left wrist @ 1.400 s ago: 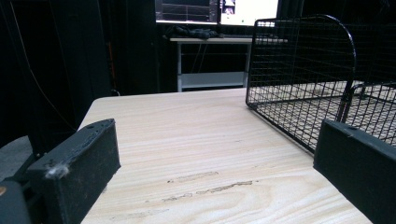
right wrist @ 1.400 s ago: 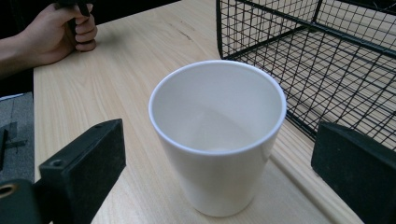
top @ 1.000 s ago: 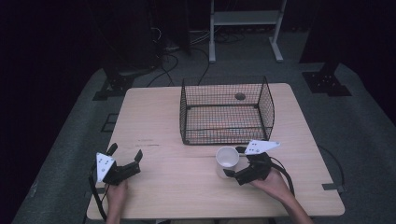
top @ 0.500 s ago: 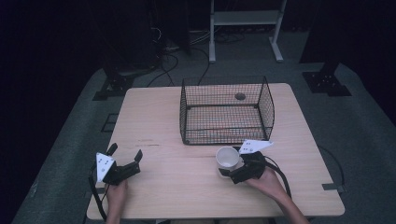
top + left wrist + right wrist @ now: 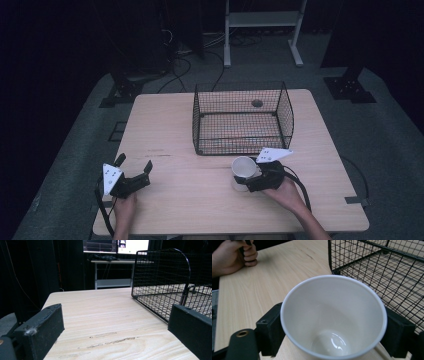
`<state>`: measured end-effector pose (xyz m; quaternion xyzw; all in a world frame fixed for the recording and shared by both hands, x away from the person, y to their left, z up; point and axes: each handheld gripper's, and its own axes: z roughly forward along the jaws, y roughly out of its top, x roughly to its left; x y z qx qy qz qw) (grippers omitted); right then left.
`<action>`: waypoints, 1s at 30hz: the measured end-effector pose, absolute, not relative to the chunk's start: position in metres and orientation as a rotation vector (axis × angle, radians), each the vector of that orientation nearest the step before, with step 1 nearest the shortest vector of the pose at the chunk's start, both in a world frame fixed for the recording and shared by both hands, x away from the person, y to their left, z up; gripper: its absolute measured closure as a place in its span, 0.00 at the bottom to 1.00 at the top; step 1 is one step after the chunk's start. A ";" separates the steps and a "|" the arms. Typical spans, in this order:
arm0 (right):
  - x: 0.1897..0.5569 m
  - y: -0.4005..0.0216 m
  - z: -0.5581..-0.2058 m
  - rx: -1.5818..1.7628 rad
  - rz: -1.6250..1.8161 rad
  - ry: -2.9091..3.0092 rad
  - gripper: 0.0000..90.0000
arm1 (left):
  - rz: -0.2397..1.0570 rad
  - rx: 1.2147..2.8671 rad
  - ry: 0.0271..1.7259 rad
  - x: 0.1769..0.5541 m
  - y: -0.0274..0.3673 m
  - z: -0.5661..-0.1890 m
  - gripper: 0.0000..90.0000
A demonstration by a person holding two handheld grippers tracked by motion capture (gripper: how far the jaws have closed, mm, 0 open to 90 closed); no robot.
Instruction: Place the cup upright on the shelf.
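White ceramic cup stands upright and empty on the pale wooden table, just in front of the black wire basket. Over the last second the right gripper has slid in from the cup's right side, and its 2 black jaws now sit on either side of the cup wall, touching or nearly so; whether they already pinch it I cannot tell. That suggests a grasp is starting, probably to lift the cup toward the basket. The left gripper has stayed put near the table's front left, well apart from the cup, jaws spread wide over bare wood.
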<state>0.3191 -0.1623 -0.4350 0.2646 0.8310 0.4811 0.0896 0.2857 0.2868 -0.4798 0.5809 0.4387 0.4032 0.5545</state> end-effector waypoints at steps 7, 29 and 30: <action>0.322 -0.163 -0.432 0.789 1.435 2.515 0.21 | 0.952 1.372 1.036 0.286 0.287 -0.480 0.00; 0.332 -0.164 -0.402 0.748 1.441 2.539 0.21 | 0.952 1.372 1.036 0.286 0.287 -0.480 0.00; 0.333 -0.164 -0.401 0.747 1.447 2.538 0.21 | 0.952 1.373 1.036 0.286 0.287 -0.480 0.00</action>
